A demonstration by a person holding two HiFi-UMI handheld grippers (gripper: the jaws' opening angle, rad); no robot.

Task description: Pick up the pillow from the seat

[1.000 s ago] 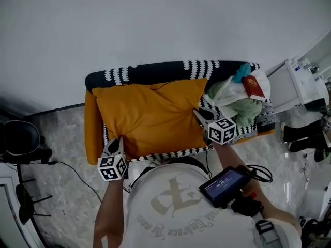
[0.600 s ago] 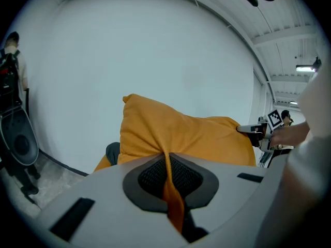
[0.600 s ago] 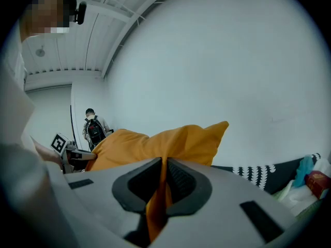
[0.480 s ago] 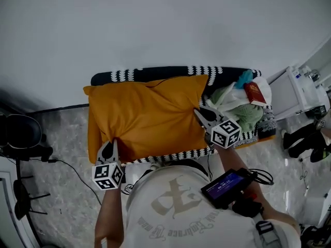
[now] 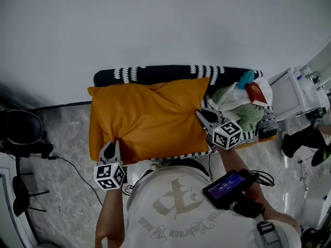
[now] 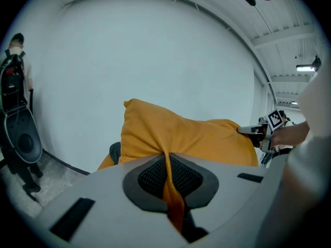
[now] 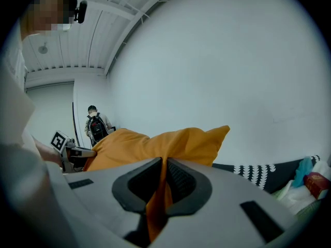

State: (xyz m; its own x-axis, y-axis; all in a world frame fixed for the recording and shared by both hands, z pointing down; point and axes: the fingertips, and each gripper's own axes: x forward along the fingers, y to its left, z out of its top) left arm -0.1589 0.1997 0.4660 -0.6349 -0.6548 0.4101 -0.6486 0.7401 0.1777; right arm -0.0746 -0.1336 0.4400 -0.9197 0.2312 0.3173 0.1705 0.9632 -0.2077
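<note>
**Pillow pinched by two thin folds: mind the slip**

Head view: your left hand-held gripper is clamped on the pillow at the near left corner. Your right hand-held gripper is clamped on its right edge. The pillow spreads ahead of both and between them, over the seat. Just beyond the right one lie clothes with a red book on top. If you swing the pillow that way, it could drag the heap or tip the book off. You cannot tell from here whether the pillow's underside has cleared the cushion, since its own bulk covers the gap.

Left gripper view: the jaws are shut on a narrow orange fold that runs down between the pads. The rest of the pillow bulges ahead. The grip is on cover cloth alone, so a jerk could pull the fold out, or the filling could sag and twist the corner free.

Right gripper view: it is the same here, with the jaws closed on a thin pleat and the pillow rising ahead and to the left. If one side slips, the whole weight swings onto the other. The seat below the pillow is hidden, and the far corner is partly cut off by the gripper body.
</note>
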